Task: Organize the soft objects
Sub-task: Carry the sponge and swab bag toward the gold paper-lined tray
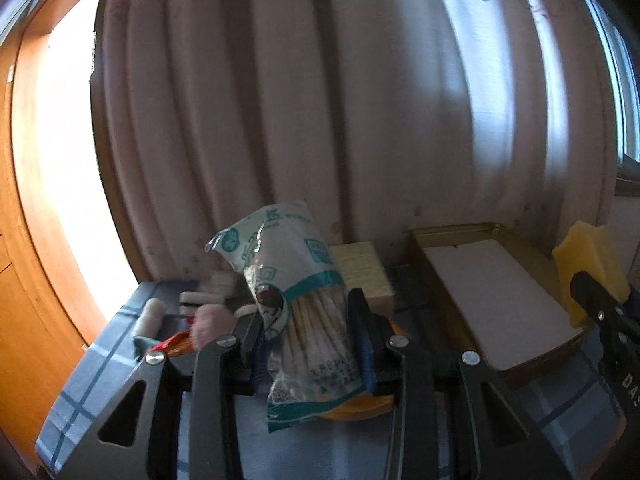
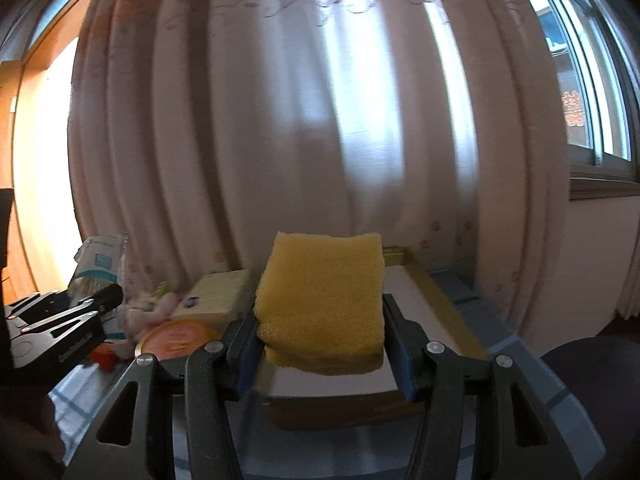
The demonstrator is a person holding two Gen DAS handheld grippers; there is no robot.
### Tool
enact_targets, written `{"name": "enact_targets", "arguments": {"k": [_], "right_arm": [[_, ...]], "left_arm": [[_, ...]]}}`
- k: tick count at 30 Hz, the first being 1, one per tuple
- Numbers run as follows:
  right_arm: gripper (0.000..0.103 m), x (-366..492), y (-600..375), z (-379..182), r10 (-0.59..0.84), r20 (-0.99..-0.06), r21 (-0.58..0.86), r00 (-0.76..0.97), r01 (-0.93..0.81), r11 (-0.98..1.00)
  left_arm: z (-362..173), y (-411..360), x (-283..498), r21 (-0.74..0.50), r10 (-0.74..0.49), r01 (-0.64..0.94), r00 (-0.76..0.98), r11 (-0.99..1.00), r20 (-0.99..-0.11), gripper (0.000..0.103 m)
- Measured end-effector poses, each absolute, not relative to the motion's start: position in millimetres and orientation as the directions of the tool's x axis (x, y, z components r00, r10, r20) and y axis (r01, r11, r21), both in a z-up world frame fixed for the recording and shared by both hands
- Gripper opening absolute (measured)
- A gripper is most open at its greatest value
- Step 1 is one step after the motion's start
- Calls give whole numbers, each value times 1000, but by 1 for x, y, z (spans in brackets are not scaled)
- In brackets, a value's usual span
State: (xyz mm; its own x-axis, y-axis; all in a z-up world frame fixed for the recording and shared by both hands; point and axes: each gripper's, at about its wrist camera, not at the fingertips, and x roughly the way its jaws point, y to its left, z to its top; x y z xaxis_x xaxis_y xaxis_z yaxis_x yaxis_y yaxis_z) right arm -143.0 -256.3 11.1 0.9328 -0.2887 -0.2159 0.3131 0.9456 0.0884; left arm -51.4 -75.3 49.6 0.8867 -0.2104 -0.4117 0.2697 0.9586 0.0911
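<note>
1. My left gripper (image 1: 310, 332) has its jaws clamped on a crinkly clear plastic bag of cotton swabs (image 1: 298, 300) with teal print; the bag stands tilted, its top leaning left, raised above the bench (image 1: 92, 372).
2. My right gripper (image 2: 322, 340) has its jaws pressed against the two sides of a yellow sponge (image 2: 322, 304), a porous, coarse-grained block with a slightly wavy top edge, held over the tray.
3. The bench wears a grey cloth with pale blue checked lines.
4. A shallow rectangular gold-coloured tray (image 1: 448, 236) sits at the right, lined with a flat white sheet (image 1: 504, 300).
5. Behind the bag lies a pale yellow rectangular pad (image 1: 362, 268); to the left, fuzzy pink and cream rolls (image 1: 208, 322), blurred.
6. A round orange tin lid (image 2: 176, 338) lies flat near the pad.
7. Pleated pinkish curtains (image 1: 320, 100) hang behind.
</note>
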Motion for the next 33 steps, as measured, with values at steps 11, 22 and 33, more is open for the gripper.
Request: {"name": "enact_targets", "arguments": {"k": [11,22,33], "right_arm": [[56,-129,-318,15,-399,-243,49,884,422,905],[57,-100,-355,4,-406,-332,32,851,440,897],[57,-66,-363,-6,-344,-432,12,834,387,922]], "left_arm": [[45,-146,-41,95,-325,394,852,914,-411,34],[19,-212,-26,100,-383,486,785,868,-488,34],[-4,-237,-12,119,-364,507,744,853,-561,34]]}}
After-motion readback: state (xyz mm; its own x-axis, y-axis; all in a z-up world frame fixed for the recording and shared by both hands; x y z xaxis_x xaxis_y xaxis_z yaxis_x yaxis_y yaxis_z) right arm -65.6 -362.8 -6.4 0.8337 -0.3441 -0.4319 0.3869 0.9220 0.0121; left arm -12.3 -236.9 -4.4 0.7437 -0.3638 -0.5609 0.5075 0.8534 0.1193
